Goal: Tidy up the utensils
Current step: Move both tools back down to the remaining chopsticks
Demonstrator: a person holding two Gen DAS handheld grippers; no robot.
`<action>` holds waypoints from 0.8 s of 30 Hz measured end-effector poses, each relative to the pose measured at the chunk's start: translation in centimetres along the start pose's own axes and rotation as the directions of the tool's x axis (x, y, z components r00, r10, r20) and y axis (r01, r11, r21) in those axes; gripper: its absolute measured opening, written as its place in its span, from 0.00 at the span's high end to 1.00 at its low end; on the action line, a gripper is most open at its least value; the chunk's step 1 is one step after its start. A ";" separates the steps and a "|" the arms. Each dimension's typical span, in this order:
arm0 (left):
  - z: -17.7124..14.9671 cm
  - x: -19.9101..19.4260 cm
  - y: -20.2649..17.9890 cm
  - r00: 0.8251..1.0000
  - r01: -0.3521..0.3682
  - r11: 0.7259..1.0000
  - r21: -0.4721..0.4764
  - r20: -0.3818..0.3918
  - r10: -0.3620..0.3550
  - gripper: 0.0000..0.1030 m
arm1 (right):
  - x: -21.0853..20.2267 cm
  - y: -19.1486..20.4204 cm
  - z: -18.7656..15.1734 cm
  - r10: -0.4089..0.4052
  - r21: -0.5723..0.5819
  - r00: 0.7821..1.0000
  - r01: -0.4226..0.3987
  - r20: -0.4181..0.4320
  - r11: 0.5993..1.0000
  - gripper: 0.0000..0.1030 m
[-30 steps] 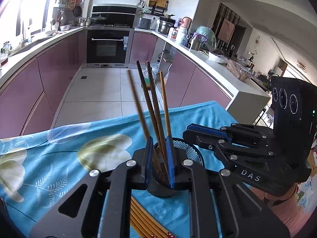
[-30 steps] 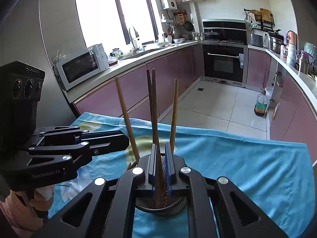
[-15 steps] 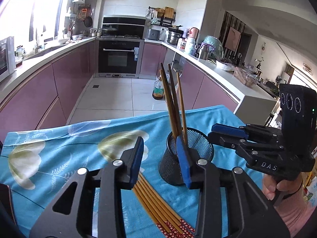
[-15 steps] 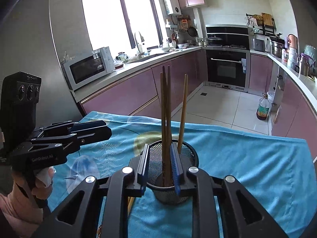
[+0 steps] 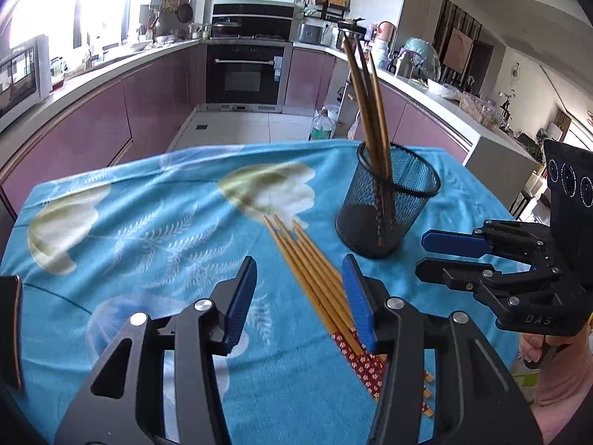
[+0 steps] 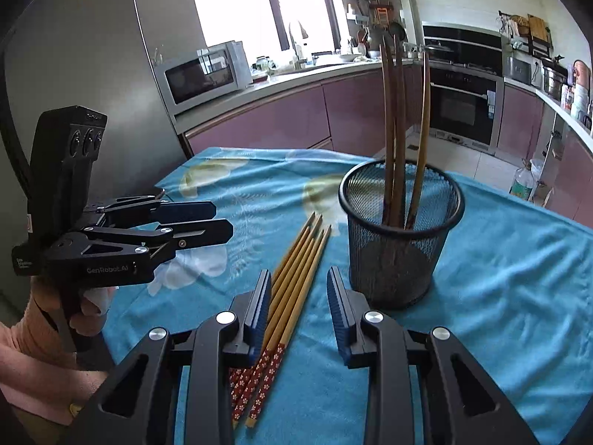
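Grippers withdrew; three chopsticks point(image 6: 393, 129) in holder point(image 6: 400, 244).

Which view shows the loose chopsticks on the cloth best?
The right wrist view: the loose chopsticks lie sharp, tips to patterned ends. In the left wrist view they are motion-blurred and partly hidden behind a finger.

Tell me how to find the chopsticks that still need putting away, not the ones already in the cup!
Look at the table with the blue flowered cloth and find the black mesh cup standing on it. Right beside the cup, a bunch of light wooden chopsticks lies flat on the cloth. Their ends are red with tiny white flowers, while the chopsticks in the cup stand upright.
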State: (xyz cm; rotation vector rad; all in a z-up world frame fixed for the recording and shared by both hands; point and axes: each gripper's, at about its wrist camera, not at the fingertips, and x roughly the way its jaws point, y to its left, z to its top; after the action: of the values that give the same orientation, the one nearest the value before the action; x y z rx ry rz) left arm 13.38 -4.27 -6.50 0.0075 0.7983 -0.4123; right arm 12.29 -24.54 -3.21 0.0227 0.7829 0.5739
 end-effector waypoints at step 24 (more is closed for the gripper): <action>-3.5 5.2 -1.3 0.988 -0.013 1.000 -0.008 -0.154 0.011 0.54 | 4.8 1.0 -3.6 -0.060 0.037 0.989 0.065 -0.132 0.997 0.72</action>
State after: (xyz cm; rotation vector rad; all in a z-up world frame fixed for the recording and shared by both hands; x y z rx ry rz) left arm 13.74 -6.80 -12.35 0.0363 0.9521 -0.3999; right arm 12.06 -21.96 -8.75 -0.0020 0.9201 0.5037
